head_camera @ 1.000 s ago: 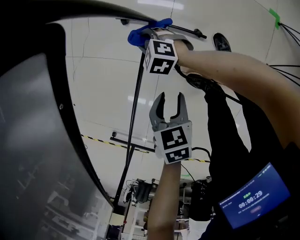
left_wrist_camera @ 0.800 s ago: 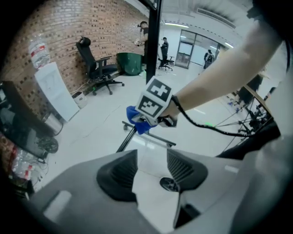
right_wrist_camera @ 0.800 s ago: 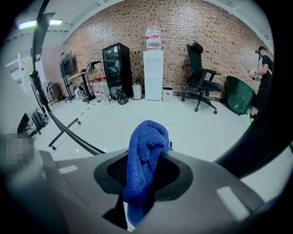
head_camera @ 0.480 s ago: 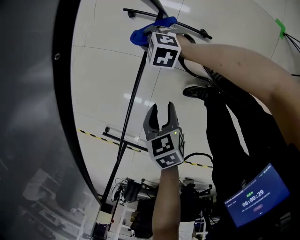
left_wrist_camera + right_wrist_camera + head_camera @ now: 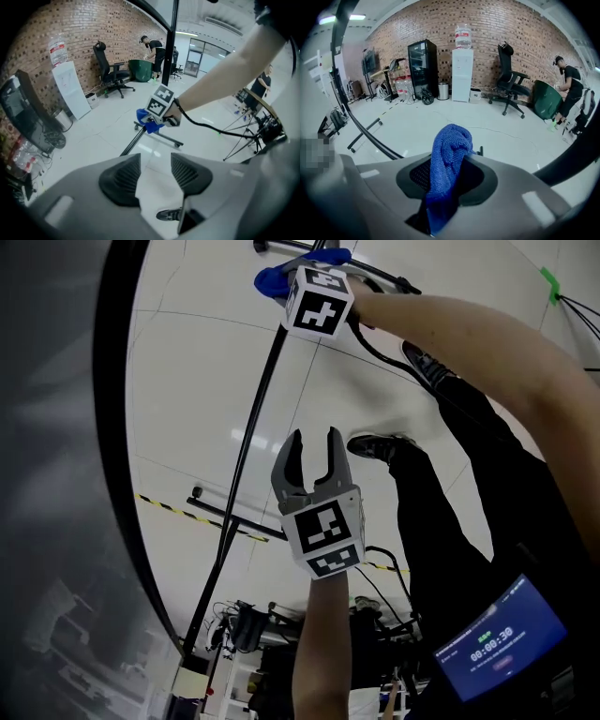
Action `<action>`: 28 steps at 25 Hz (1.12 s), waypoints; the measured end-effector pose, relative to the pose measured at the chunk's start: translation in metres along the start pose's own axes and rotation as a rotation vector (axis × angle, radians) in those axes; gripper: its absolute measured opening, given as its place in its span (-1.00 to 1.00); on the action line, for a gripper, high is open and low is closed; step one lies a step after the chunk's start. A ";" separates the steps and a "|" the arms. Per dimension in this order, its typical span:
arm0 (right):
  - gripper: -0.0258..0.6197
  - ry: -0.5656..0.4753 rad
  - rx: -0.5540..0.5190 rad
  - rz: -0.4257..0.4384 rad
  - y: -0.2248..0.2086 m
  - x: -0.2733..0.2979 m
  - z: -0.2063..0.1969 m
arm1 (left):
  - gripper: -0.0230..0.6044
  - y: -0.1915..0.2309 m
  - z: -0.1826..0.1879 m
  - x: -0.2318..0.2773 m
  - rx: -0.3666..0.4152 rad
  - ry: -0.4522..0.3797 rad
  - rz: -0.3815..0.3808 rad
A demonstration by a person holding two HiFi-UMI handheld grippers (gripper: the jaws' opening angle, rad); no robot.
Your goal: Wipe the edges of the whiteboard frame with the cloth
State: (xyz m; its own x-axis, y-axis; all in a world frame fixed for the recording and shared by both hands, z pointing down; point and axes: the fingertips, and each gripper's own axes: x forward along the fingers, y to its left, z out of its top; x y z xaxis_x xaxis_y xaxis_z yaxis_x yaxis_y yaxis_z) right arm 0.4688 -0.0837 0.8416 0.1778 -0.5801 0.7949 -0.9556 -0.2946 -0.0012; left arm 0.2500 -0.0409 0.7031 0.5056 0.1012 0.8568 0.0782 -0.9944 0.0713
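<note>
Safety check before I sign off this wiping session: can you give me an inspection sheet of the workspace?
Surface: whiteboard, dark glossy face, reflections only.
Job's things: black frame edge; blue cloth, bunched.
Clutter: striped tape on the floor.
Grippers: right gripper shut on blue cloth; left gripper open, empty.
Cables: black cable trailing from right gripper.
Surroundings: brick wall, water dispenser, office chair.

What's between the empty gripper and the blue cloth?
Just bare white floor, seen in the left gripper view; a black pole runs beside it toward the cloth.
</note>
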 end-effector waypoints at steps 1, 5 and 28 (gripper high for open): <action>-0.56 0.008 0.003 -0.027 0.002 0.003 -0.001 | -0.29 0.006 -0.008 -0.006 -0.003 -0.007 0.002; -0.56 0.037 0.011 -0.100 0.020 0.022 -0.006 | -0.29 0.039 -0.042 -0.020 -0.008 -0.036 0.004; -0.56 -0.096 -0.165 -0.025 0.128 0.022 0.023 | -0.35 0.098 -0.106 -0.038 -0.196 -0.107 0.203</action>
State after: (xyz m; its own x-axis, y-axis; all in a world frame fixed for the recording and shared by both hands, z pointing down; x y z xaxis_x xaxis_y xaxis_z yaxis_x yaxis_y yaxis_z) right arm 0.3556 -0.1520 0.8453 0.2161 -0.6461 0.7320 -0.9748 -0.1856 0.1240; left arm 0.1479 -0.1457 0.7317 0.5822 -0.1081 0.8058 -0.1962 -0.9805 0.0103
